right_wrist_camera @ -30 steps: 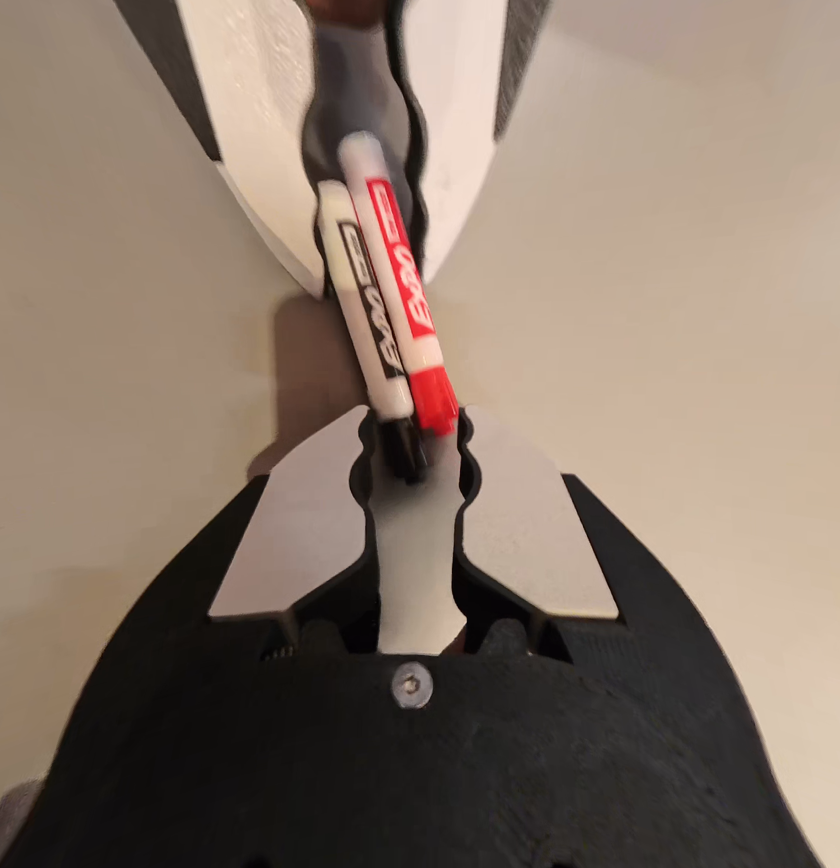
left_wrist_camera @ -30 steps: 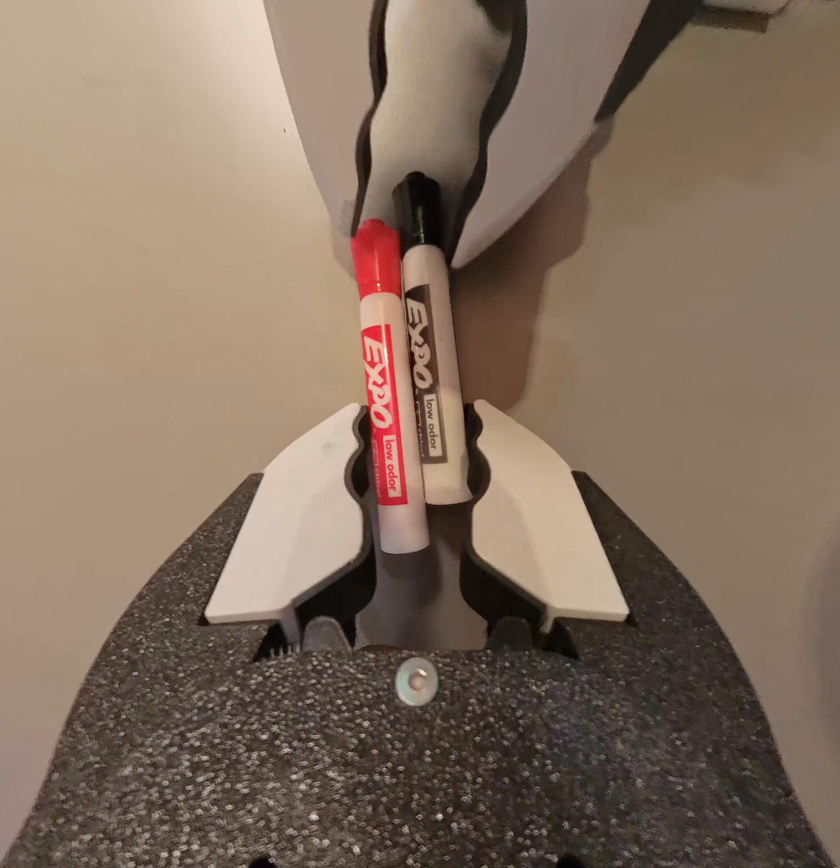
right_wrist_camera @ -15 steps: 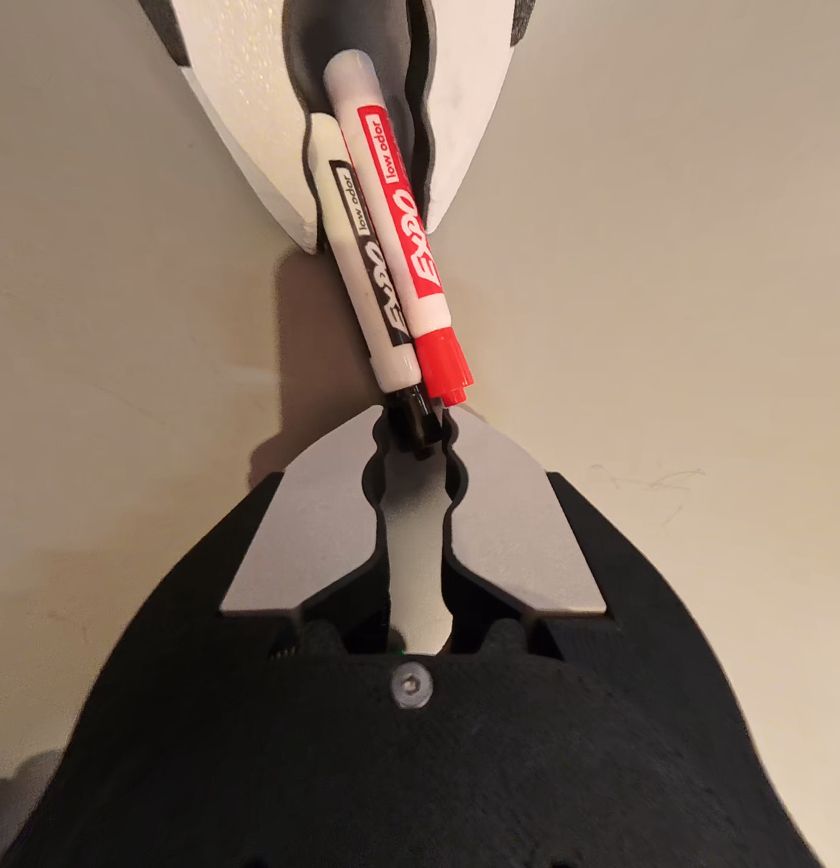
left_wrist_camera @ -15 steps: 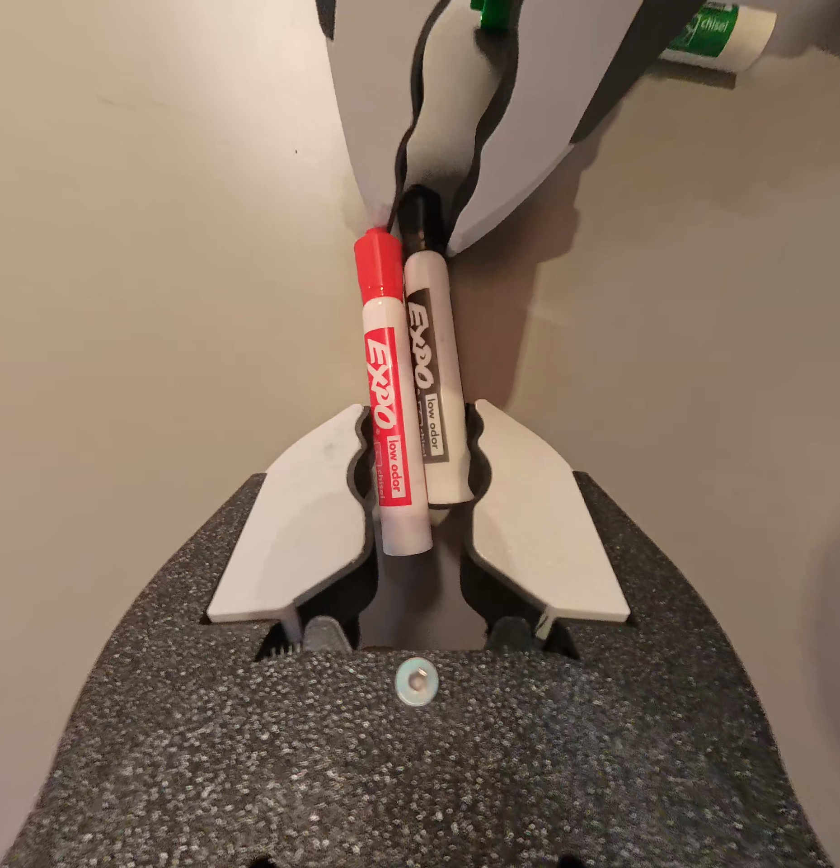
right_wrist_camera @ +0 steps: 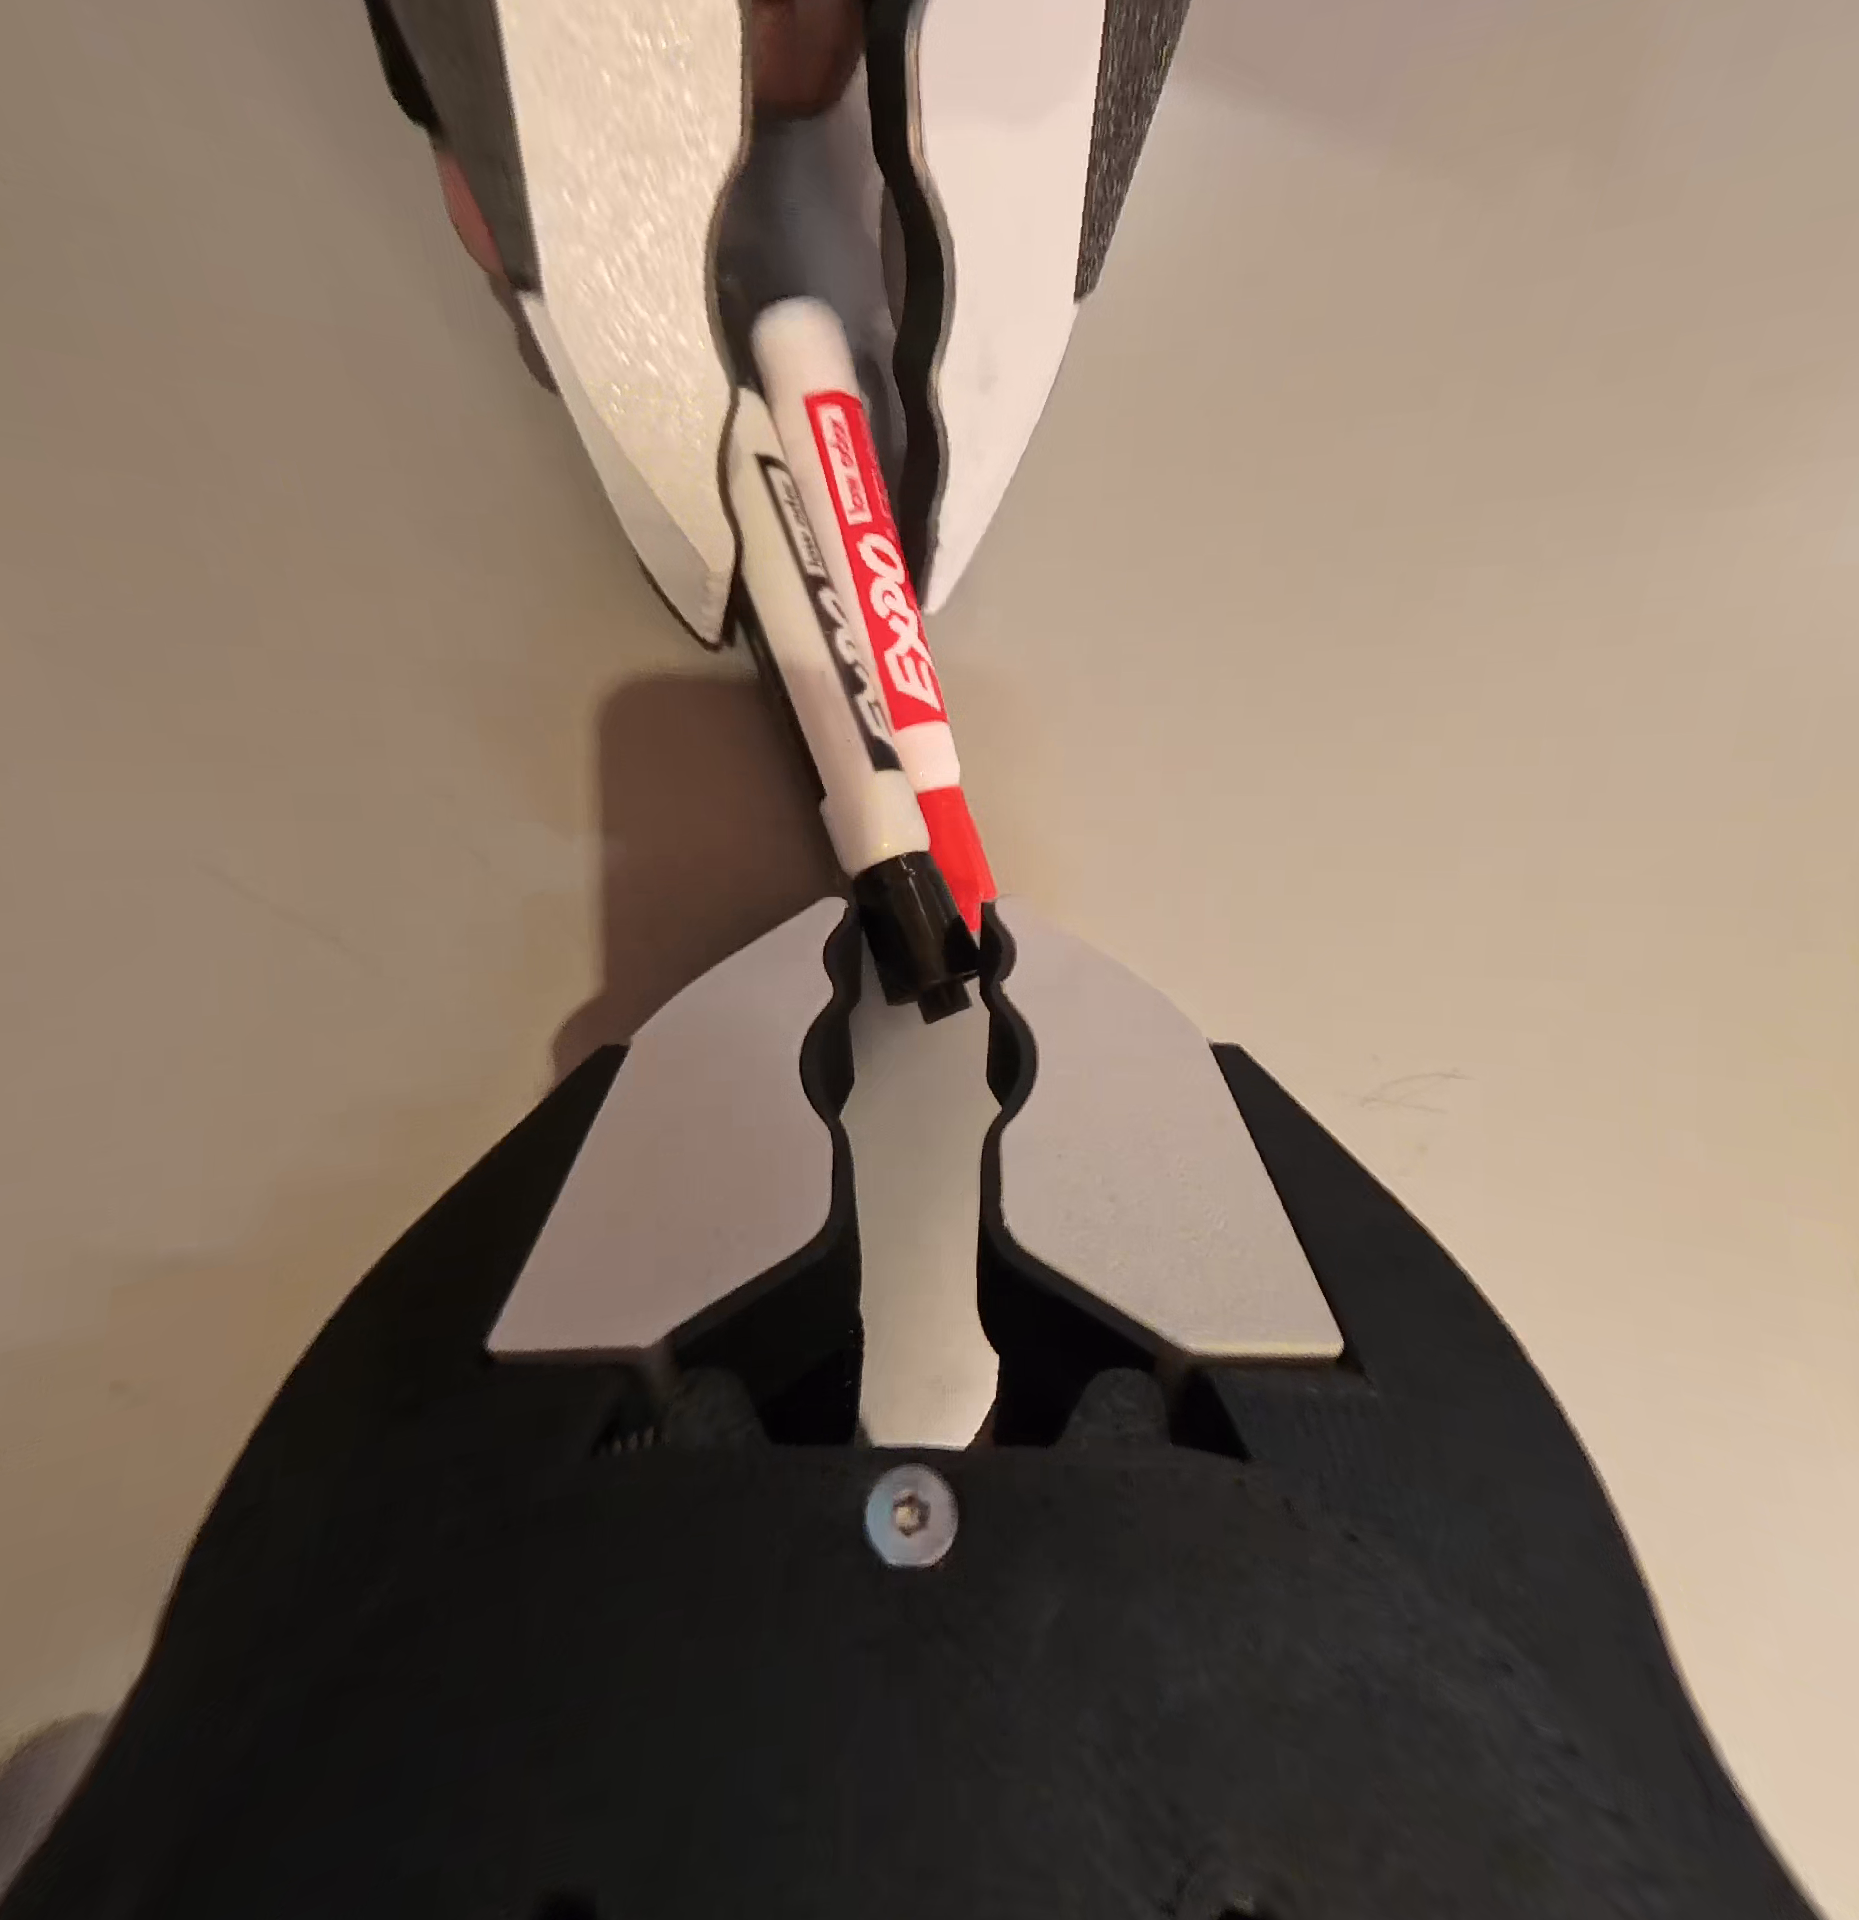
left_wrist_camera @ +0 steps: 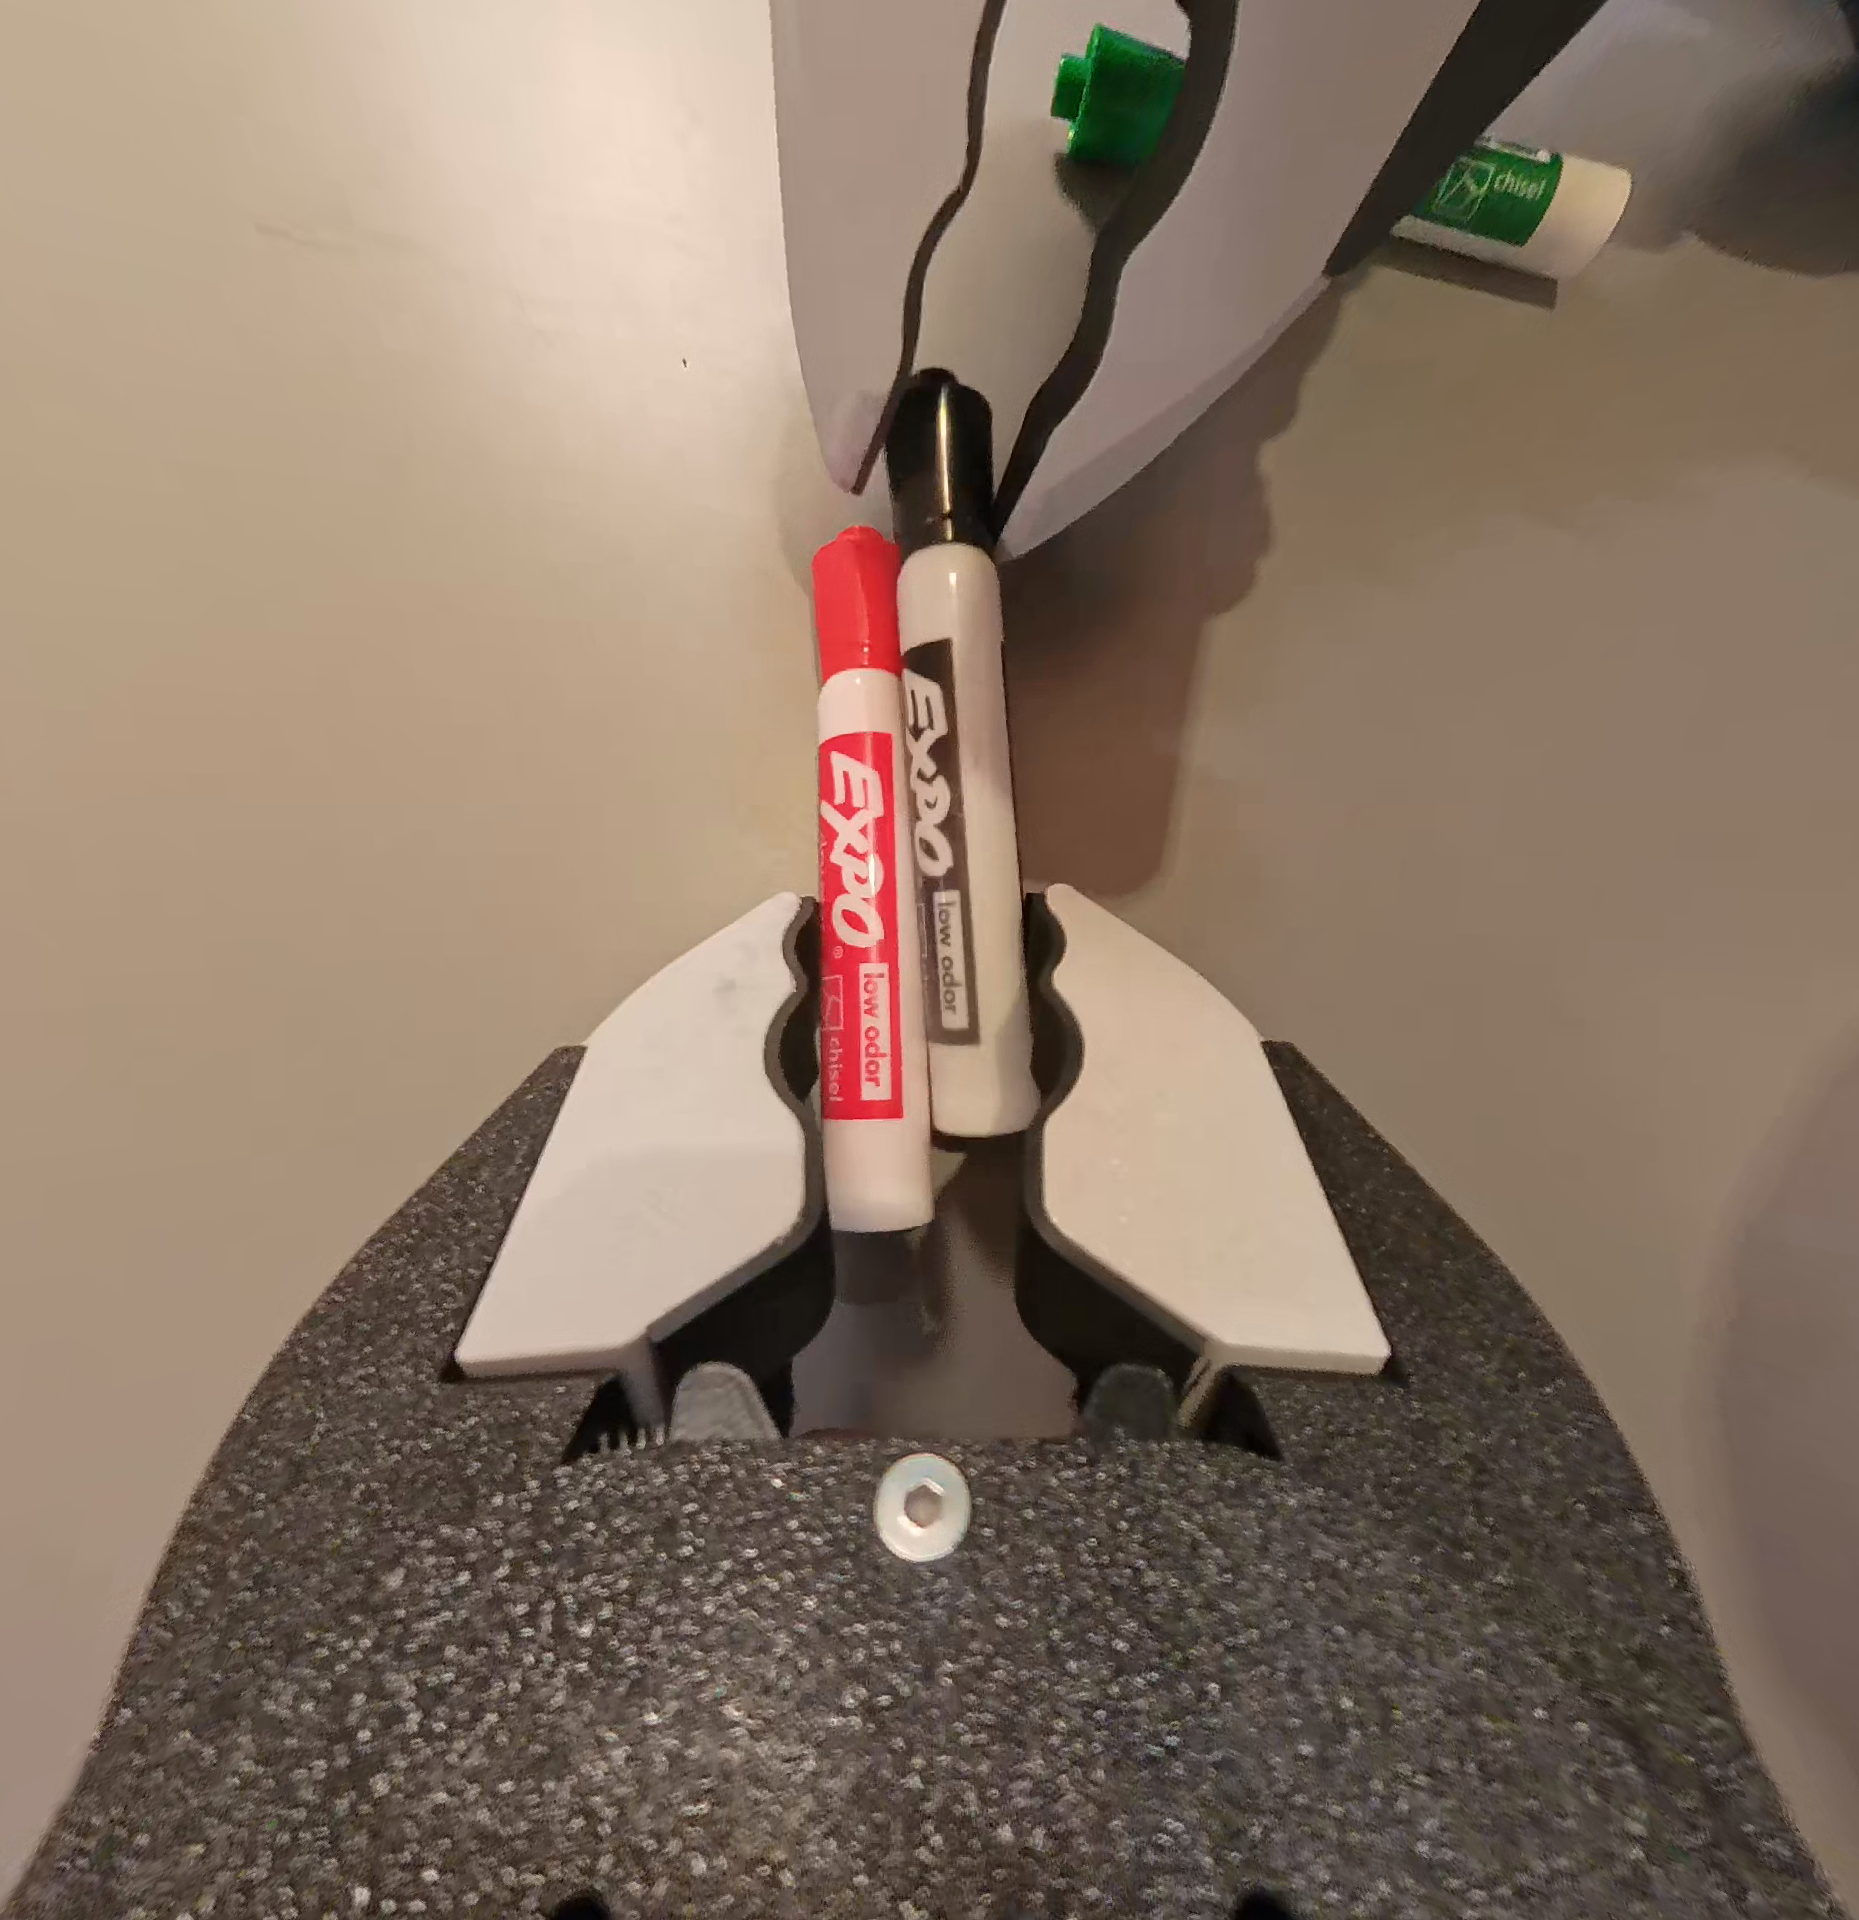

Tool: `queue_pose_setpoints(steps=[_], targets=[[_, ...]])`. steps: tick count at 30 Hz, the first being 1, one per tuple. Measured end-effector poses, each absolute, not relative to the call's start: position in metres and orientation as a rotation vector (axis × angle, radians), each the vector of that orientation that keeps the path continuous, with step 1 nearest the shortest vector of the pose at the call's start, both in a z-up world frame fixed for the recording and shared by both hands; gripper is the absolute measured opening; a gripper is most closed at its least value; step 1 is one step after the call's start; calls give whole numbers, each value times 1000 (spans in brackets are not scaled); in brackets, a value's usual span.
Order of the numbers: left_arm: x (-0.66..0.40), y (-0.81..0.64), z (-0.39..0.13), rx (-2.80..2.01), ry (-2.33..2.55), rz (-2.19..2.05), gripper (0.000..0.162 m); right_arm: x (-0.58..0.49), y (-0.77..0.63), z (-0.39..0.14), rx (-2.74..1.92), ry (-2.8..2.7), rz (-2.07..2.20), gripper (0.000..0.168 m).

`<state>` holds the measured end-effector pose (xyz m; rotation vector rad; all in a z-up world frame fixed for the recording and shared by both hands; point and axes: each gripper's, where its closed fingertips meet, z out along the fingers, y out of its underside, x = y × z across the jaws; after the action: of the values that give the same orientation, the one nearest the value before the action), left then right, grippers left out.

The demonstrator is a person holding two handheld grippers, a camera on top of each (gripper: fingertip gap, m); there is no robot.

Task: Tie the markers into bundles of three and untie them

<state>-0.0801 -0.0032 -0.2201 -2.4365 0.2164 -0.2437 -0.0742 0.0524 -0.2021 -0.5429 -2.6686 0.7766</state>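
Red marker (left_wrist_camera: 860, 894) and black marker (left_wrist_camera: 961, 831) clamped by left tool (left_wrist_camera: 920, 997); right tool (right_wrist_camera: 920, 961) pinches black cap.

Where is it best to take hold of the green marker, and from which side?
The green marker lies flat on the table, so only its long sides are free. Grip the barrel near its middle, from above, with the fingers across it. The right gripper hides that middle now.
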Motion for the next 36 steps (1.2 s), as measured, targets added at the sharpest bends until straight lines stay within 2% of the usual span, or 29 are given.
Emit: queue_pose_setpoints(steps=[4,7,11,15,23,30,36], targets=[[-79,-4,-223,-2485,277,-160,36,-77,43,-197,-570,-2646,861,18],[-83,-3,-224,-2514,314,-61,19,-77,41,-202,-568,-2658,845,18],[-83,-3,-224,-2504,328,-72,19,-74,40,-202,-564,-2669,859,18],[-83,-3,-224,-2484,318,-122,18,-72,47,-206,-611,-2691,841,32],[-90,1,-204,-2303,132,-344,18,-85,55,-186,-785,-2584,1003,44],[-93,15,-131,-1814,-67,-645,18,-97,47,-141,-923,-2362,1495,50],[-71,27,-89,-1563,-53,-893,18,-84,21,-91,-802,-2180,2064,56]])
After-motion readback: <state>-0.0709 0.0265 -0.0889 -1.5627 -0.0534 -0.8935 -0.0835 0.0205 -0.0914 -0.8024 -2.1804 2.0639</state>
